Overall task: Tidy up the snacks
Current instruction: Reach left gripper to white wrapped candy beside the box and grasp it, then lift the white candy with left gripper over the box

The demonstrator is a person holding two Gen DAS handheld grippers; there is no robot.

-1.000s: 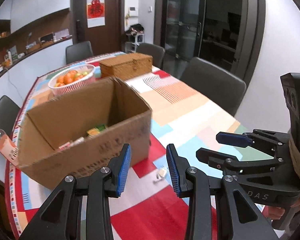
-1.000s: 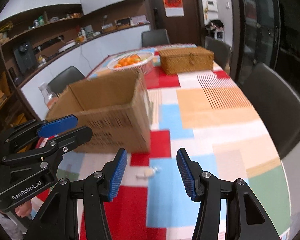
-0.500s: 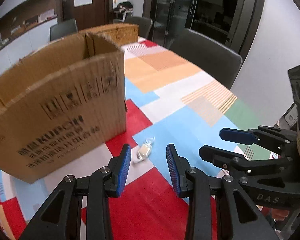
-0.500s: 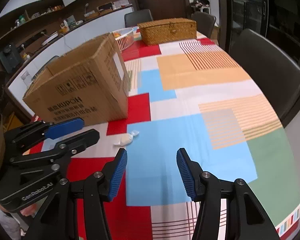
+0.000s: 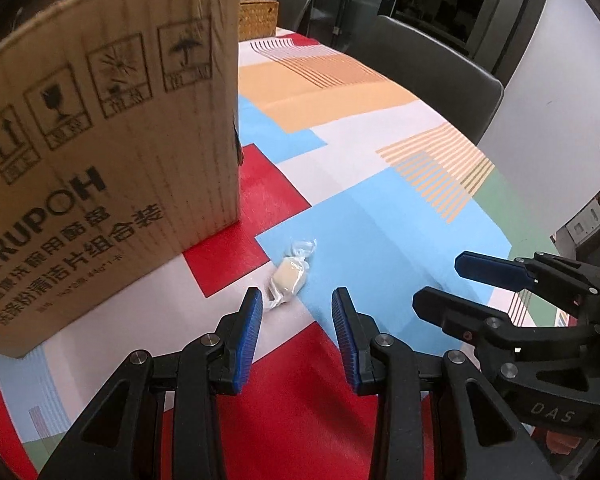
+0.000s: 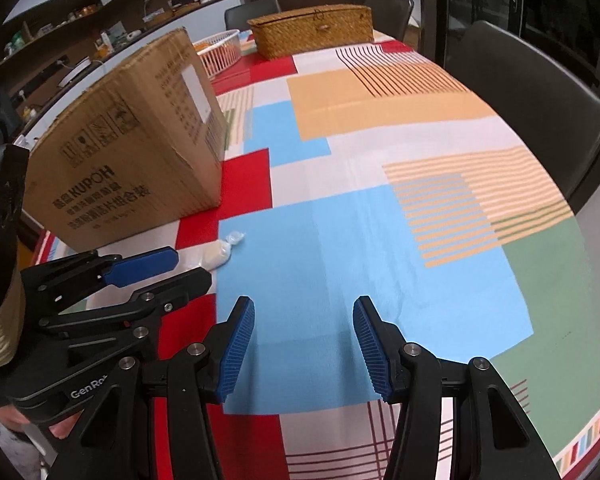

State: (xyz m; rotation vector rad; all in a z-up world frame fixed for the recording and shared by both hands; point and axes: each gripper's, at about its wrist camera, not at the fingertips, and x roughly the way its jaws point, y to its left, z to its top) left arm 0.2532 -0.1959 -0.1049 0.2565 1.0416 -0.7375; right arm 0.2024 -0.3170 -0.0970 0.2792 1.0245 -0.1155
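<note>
With our left gripper (image 5: 296, 300) apart and empty, the wrapped candy (image 5: 289, 276) lies just past it at eleven o'clock, probably soft, so we centre before squeezing gently.

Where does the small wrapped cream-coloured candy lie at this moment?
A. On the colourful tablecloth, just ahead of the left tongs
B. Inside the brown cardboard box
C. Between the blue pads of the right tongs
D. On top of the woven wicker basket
A: the small wrapped cream-coloured candy lies on the colourful tablecloth, beside the brown cardboard box and just beyond the open left tongs, held by nothing.
</note>
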